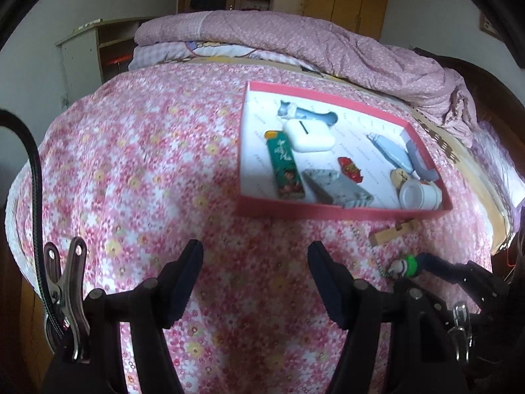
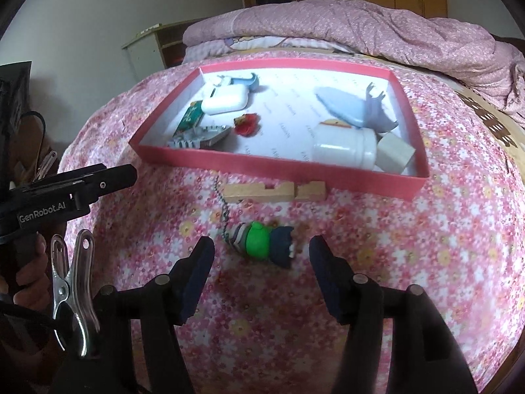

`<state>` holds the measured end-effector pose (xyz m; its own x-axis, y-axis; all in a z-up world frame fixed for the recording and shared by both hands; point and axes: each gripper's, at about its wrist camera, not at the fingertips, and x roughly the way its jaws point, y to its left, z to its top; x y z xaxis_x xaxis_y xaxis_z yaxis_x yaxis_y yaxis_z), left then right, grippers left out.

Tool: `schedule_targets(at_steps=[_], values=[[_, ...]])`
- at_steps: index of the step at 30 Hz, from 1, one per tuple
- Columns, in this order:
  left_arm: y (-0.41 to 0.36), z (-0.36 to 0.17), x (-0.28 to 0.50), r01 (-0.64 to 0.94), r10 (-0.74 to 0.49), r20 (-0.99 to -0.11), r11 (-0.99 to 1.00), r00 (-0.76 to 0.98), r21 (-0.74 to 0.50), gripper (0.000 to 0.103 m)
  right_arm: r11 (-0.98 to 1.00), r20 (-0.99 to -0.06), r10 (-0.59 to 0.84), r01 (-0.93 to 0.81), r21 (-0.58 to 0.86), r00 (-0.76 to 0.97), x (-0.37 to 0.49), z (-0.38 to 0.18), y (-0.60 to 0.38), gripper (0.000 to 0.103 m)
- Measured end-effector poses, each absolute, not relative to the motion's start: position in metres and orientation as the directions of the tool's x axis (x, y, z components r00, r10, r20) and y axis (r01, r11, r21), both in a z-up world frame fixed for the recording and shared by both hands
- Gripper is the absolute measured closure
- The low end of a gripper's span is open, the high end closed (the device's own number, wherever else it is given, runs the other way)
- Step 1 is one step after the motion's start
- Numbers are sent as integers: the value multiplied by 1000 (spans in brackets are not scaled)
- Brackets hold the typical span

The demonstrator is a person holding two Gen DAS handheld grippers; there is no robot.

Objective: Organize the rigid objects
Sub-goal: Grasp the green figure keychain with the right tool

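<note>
Fingers of the left gripper [image 1: 256, 282] stand spread apart with nothing between them, over bare flowered bedspread [image 1: 147, 164]. Ahead and to their right sits one red tray [image 1: 341, 211], holding about ten small things, among them one white case [image 1: 310, 136], one green packet [image 1: 283, 165] and one white jar [image 1: 420, 195]. Nearer than the tray and off to the right lie one wooden block [image 1: 388, 231] and one toy figure [image 1: 405, 266], the figure just beside the right gripper's dark tip; both are well to the side of the left fingers.

From the right wrist, the right gripper [image 2: 261, 277] is likewise released, holding nothing. The toy figure [image 2: 262, 241] lies on the bedspread [image 2: 410, 262] straight ahead, between and just beyond the fingertips, its long axis running across the gap, striped end left, dark end right, a bead chain [image 2: 223, 203] trailing off toward the tray [image 2: 279, 165]. The wooden block [image 2: 277, 192] lies crosswise farther ahead, just in front of the tray's near wall.

The right hand is plainly nearer the figure. Since it lies along the closing direction, a turn of the wrist would probably give a surer pinch across its narrow body.
</note>
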<state>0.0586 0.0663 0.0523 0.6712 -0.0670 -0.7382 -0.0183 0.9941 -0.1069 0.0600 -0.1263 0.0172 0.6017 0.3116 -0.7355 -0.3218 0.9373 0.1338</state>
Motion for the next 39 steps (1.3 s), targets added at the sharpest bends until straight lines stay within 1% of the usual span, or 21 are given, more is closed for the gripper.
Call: schedule_targets(at_steps=[12,13,15,19,25,33,36,39], values=[[68,42,59,-19,-87,-752,991,653,-132,33,948,-737,268,-305,88,620,63,11,-113,41],[67,41,59,-18,-89,-753,991,652,-132,33,949,-735,260,-305,76,626,63,11,-113,44],[65,41,59,-13,-92,-754,991,650,-132,33,952,-732,241,-302,51,637,62,11,-112,54],[60,41,59,-5,-96,-756,992,648,-129,33,948,-728,266,-309,77,632,61,12,-119,55],[47,41,58,21,-121,-759,990,639,-140,33,956,-726,247,-283,75,642,58,16,-142,55],[12,38,63,76,-191,-770,980,609,-183,33,983,-712,153,-177,42,686,50,20,-192,55],[-7,38,67,93,-214,-765,976,608,-199,33,990,-705,112,-137,21,700,49,21,-209,55],[-27,37,73,107,-226,-756,973,614,-204,33,994,-700,98,-107,31,707,49,20,-224,55]])
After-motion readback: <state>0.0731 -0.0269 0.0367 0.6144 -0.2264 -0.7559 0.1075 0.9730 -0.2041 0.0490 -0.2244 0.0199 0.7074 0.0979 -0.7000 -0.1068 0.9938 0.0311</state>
